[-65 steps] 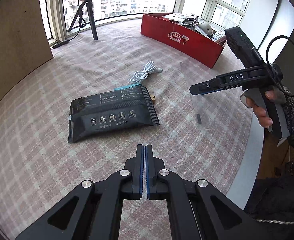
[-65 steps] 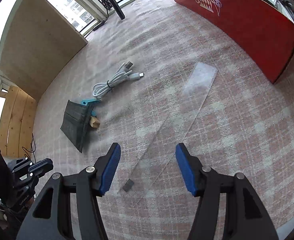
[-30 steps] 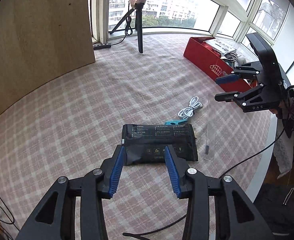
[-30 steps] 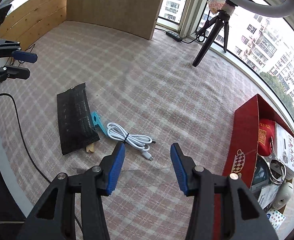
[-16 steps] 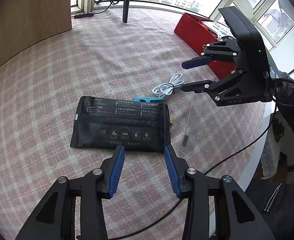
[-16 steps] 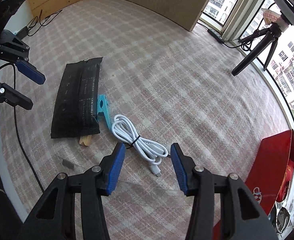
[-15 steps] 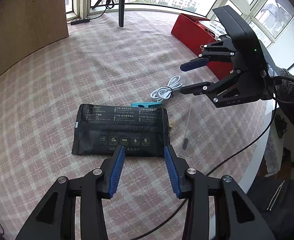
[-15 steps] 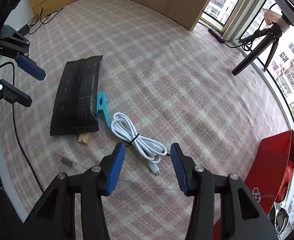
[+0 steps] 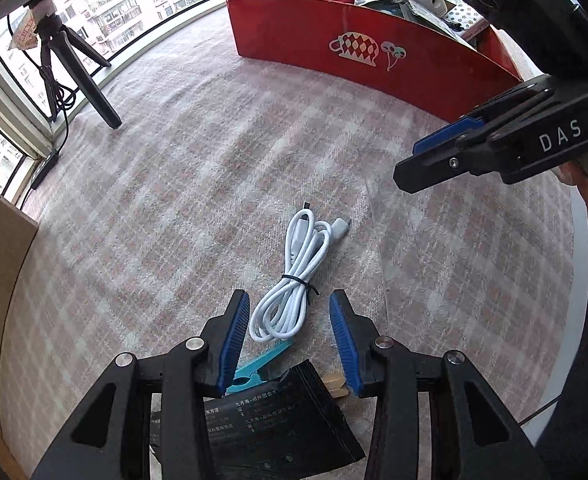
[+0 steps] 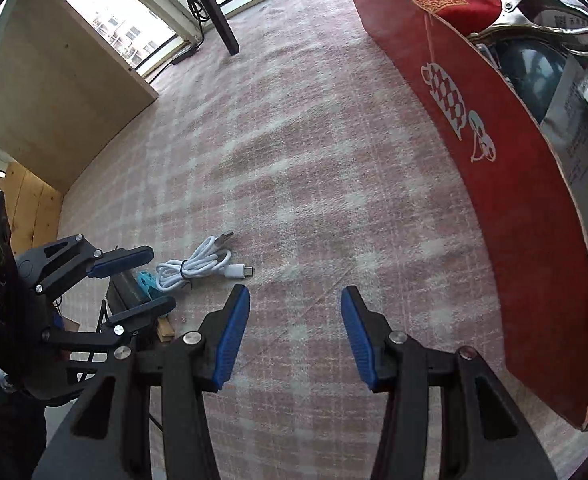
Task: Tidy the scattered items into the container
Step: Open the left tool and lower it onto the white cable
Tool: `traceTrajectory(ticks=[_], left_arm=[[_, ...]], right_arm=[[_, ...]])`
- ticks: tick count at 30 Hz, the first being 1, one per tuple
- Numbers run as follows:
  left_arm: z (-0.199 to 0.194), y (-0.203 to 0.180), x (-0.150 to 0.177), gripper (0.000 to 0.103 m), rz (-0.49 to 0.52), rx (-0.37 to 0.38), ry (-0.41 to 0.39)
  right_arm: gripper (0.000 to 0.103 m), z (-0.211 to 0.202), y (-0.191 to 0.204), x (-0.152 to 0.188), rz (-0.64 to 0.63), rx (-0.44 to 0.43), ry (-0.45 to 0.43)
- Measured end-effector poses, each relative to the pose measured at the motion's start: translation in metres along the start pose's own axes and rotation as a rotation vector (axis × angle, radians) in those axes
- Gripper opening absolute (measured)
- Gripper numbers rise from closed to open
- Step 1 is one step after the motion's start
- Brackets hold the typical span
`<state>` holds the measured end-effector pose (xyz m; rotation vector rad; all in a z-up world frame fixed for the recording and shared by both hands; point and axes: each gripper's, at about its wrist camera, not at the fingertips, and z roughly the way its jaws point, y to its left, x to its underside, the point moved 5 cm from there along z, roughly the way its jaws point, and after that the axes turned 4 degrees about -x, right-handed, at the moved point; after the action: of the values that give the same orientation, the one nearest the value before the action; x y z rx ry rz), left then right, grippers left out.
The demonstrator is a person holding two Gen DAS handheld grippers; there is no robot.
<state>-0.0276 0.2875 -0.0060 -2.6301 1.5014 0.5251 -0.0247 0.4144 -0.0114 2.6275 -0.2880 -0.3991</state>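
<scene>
**Me:** Left wrist view has the white cable [image 9: 294, 280] coiled on the checked cloth [image 9: 173, 200], its looped end between my left gripper [image 9: 289, 344] fingers, which are spread wide and hold nothing.

**Partner:** What's around the cable?

**Me:** Just behind its loops lie a teal clip [image 9: 259, 368], a wooden clip [image 9: 336, 383] and a black packet [image 9: 277, 432]. Well beyond its plugs stands the red box [image 9: 374, 52], already part full.

**Partner:** And the right gripper [image 10: 294, 332]?

**Me:** Also wide open and empty, hovering between cable and box.

**Partner:** How would you take it?

**Me:** I'd close at the black tie [image 9: 300, 282], so the loops lift as one bundle, keeping clear of the teal clip.
</scene>
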Motion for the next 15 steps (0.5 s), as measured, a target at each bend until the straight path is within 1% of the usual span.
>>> traceTrajectory(ticks=[2,5,7,11,15], left_arm=[[0.006,-0.001,-0.001,0.040,0.016,0.002,0.017],[0.011,-0.001,-0.001,0.039,0.035,0.009,0.030],[0.012,-0.001,-0.001,0.039,0.040,0.017,0.033],[0.013,0.001,-0.002,0.039,0.042,0.036,0.027],[0.012,0.004,-0.005,0.039,0.055,0.047,0.017]], right_arm=[[0.047,-0.002,0.003,0.001,-0.023,0.011,-0.003],[0.047,-0.004,0.011,0.002,-0.061,0.004,-0.017],[0.047,-0.003,0.021,0.002,-0.124,0.004,-0.021],[0.047,0.003,0.038,0.005,-0.273,0.056,-0.013],[0.047,0.006,0.049,0.013,-0.377,0.051,-0.008]])
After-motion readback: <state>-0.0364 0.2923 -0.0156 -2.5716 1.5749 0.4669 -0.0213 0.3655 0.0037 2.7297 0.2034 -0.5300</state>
